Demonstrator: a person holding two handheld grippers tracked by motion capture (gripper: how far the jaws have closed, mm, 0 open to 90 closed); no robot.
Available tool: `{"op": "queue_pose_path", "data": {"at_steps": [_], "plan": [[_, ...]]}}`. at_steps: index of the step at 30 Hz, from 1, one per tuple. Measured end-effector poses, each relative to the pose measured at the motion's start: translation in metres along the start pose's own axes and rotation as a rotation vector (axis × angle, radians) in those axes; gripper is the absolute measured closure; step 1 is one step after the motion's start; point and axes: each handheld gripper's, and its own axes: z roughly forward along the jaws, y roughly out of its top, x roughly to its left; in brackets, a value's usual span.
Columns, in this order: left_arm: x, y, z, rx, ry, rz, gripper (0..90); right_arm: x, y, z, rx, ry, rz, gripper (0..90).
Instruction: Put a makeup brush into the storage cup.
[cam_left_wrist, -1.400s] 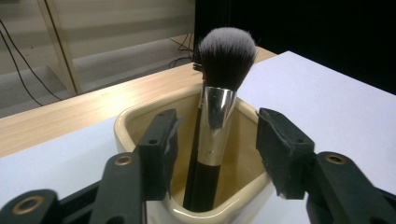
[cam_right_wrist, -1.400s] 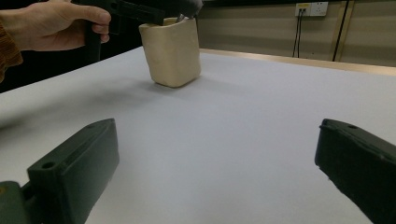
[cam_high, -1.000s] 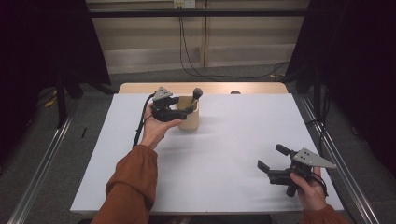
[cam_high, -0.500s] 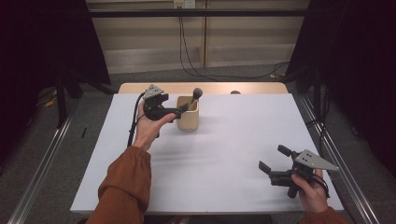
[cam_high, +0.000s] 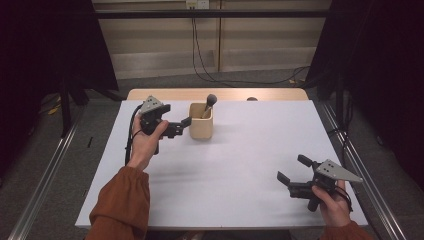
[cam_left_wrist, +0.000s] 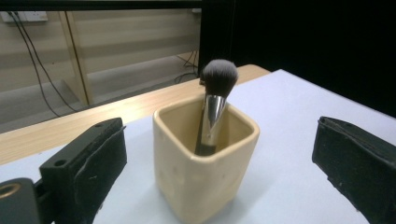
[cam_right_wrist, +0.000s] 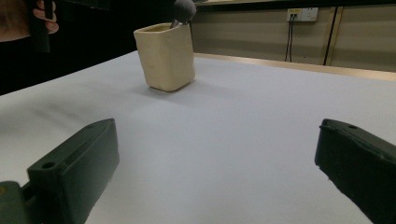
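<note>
Hovering left gripper (cam_high: 184, 124) gapes wide beside the cup (cam_high: 201, 122).

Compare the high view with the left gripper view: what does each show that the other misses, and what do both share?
High view alone: the right gripper, open, low at the table's near right; the person's left hand and rust sleeve; the white table as a whole.
Left gripper view alone: the brush's silver ferrule and its handle going down inside the cup.
Both: the cream cup with the makeup brush standing in it, and the left gripper open, its jaws apart from the cup.
</note>
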Motion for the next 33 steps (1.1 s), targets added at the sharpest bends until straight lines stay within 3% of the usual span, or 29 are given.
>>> {"op": "queue_pose_path", "data": {"at_steps": [5,16,19,23,25,31,33], "plan": [[-0.001,-0.006,-0.009,-0.015,0.013,0.016,2.8,0.000,0.000,0.000,-0.001,-0.003,0.004,0.0],[-0.004,-0.024,-0.029,0.004,0.014,0.033,2.8,0.001,0.000,-0.001,-0.007,-0.003,0.004,0.0],[-0.004,-0.030,-0.036,0.001,0.013,0.003,3.2,0.001,0.000,-0.001,-0.006,-0.004,0.002,0.0],[-0.005,-0.037,-0.045,-0.009,0.031,0.003,3.0,0.001,0.000,-0.001,-0.005,-0.005,0.001,0.0],[-0.005,-0.040,-0.050,-0.008,0.043,0.020,3.0,0.001,0.000,-0.001,-0.006,-0.006,0.002,0.0],[-0.010,-0.045,-0.061,-0.018,0.048,0.017,2.9,0.000,0.000,-0.002,-0.007,-0.013,0.005,0.0],[-0.012,-0.046,-0.064,-0.011,0.055,0.041,3.0,0.001,0.000,-0.002,-0.007,-0.014,0.005,0.0]]}}
